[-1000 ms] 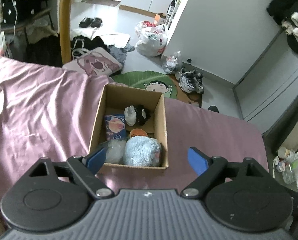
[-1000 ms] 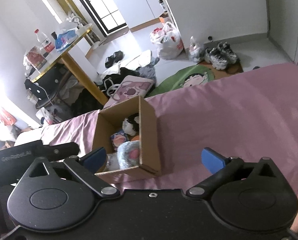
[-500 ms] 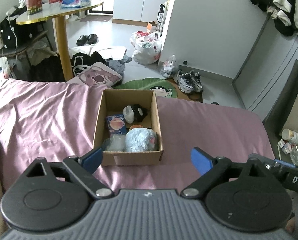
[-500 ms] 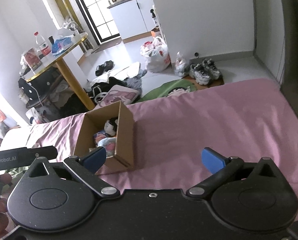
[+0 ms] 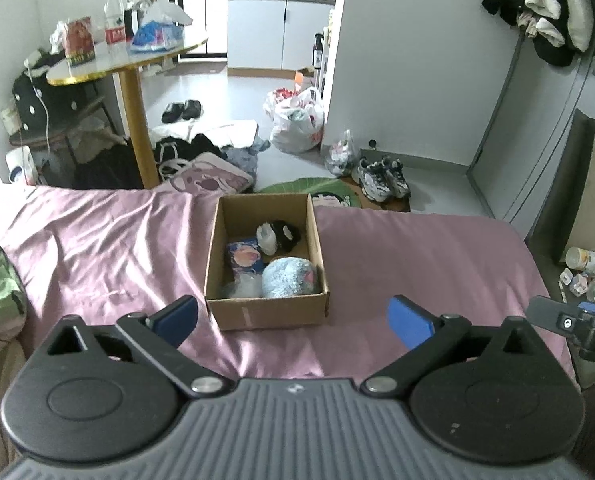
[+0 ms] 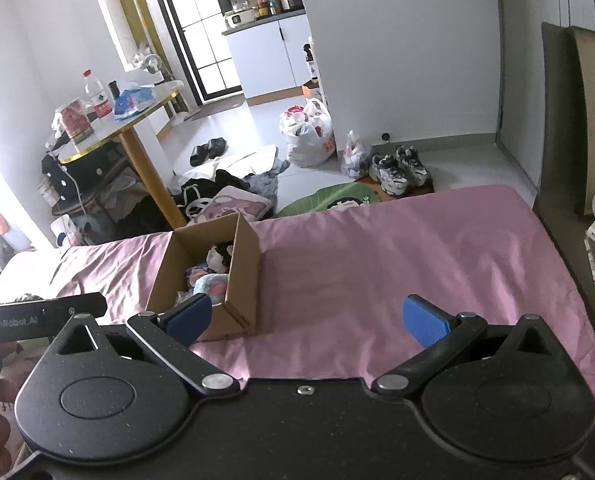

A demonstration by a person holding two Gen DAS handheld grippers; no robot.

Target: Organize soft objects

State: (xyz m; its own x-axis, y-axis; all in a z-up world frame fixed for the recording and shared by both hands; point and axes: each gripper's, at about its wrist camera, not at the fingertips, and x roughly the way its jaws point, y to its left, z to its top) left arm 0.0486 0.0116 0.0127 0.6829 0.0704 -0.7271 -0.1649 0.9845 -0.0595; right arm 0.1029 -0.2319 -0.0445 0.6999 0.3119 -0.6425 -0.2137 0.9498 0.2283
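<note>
1. A pink bedsheet (image 5: 97, 248) fills the middle band of both views, rumpled toward the left.
2. A cardboard box (image 5: 269, 312) sits on the sheet, at centre frame in the left view and left of centre (image 6: 241, 280) in the right view.
3. In the box, a blue fluffy toy (image 5: 291, 278) lies at the lower right; a black-and-white toy (image 5: 279, 234) is above it.
4. The left gripper (image 5: 293, 320) hangs at the lower centre, jaws spread wide and holding nothing.
5. The right gripper (image 6: 305, 318) hangs at the lower centre, jaws likewise wide apart and empty.
</note>
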